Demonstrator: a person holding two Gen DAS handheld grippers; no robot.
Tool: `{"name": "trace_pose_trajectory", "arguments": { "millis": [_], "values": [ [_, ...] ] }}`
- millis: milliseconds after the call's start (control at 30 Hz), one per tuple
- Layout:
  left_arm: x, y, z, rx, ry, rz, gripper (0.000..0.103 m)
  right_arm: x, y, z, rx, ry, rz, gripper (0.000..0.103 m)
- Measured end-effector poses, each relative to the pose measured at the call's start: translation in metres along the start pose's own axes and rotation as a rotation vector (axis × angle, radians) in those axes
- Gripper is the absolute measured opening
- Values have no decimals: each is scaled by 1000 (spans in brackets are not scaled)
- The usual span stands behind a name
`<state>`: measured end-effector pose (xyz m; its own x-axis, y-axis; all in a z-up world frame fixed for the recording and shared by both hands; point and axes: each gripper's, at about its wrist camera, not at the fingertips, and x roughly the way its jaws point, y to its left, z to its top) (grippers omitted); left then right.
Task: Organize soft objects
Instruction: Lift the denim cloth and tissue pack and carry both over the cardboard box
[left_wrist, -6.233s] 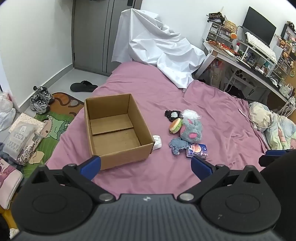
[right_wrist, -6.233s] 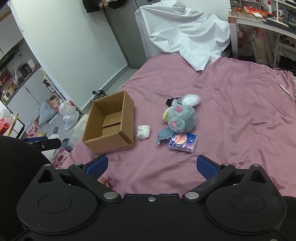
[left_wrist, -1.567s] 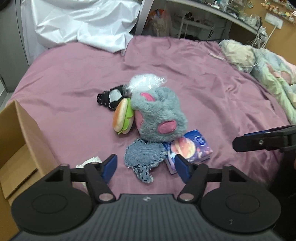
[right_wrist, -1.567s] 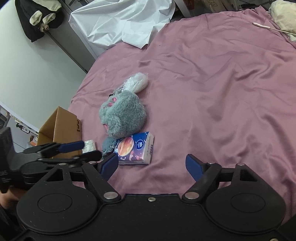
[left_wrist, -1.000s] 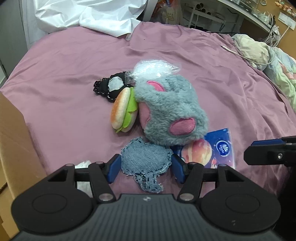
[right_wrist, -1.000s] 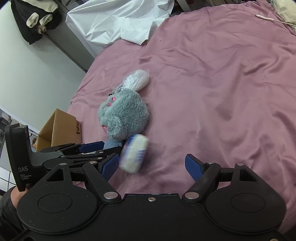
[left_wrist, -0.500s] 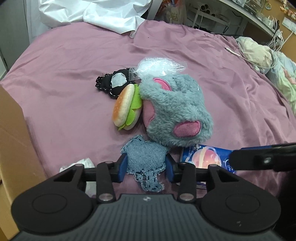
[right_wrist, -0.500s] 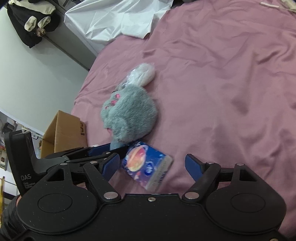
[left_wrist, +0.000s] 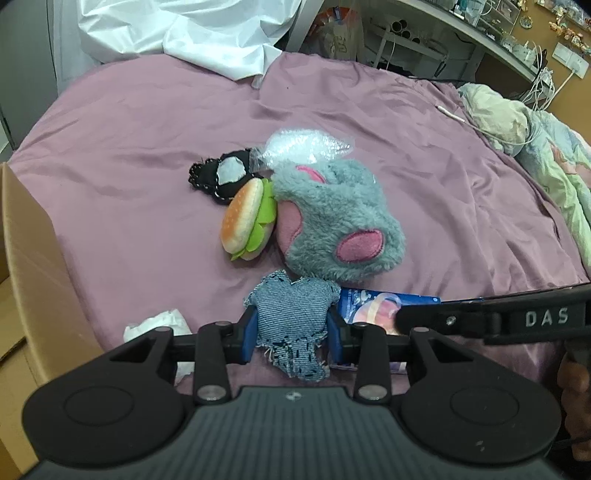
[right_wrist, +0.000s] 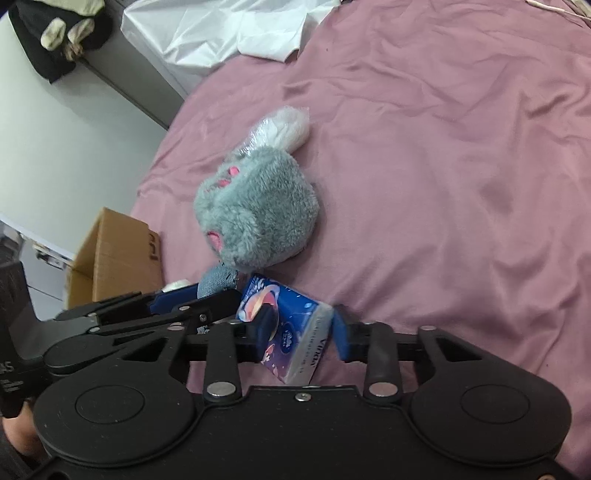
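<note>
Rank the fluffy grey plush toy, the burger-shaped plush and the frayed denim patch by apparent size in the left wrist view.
1. fluffy grey plush toy
2 and 3. frayed denim patch and burger-shaped plush look alike; the patch is nearer, so unranked.

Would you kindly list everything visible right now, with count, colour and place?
denim patch: 1, blue, between the left jaws
tissue pack: 1, blue, between the right jaws
plush: 1, grey and pink, mid-bed
burger toy: 1, tan and green, touching the plush
black pouch: 1, behind the burger toy
plastic bag: 1, clear, behind the plush
white wad: 1, beside the box
box: 1, brown, left
sheet: 1, mauve
white cover: 1, far end
left gripper: shut on the patch
right gripper: shut on the pack
</note>
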<state>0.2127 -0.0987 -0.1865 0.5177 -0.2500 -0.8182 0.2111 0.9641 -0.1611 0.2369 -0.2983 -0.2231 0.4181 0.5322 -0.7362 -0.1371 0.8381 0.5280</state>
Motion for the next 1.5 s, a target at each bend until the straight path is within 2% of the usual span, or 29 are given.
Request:
{"name": "trace_pose_trajectory", "arguments": {
  "millis": [200, 400, 733, 1100, 1500],
  "values": [
    [-19, -2, 3, 6, -36, -3, 37, -22, 1, -3, 2, -39, 18, 22],
    [-40, -5, 9, 35, -82, 20, 37, -41, 16, 2, -22, -90, 24, 20],
    [-80, 6, 11, 9, -143, 38, 37, -62, 58, 11, -131, -182, 44, 20],
    [-117, 37, 6, -13, -196, 87, 37, -63, 97, 19, -195, -236, 68, 20],
    [-142, 84, -2, -101, -228, 138, 37, -56, 129, 17, -226, -249, 99, 20]
  ]
}}
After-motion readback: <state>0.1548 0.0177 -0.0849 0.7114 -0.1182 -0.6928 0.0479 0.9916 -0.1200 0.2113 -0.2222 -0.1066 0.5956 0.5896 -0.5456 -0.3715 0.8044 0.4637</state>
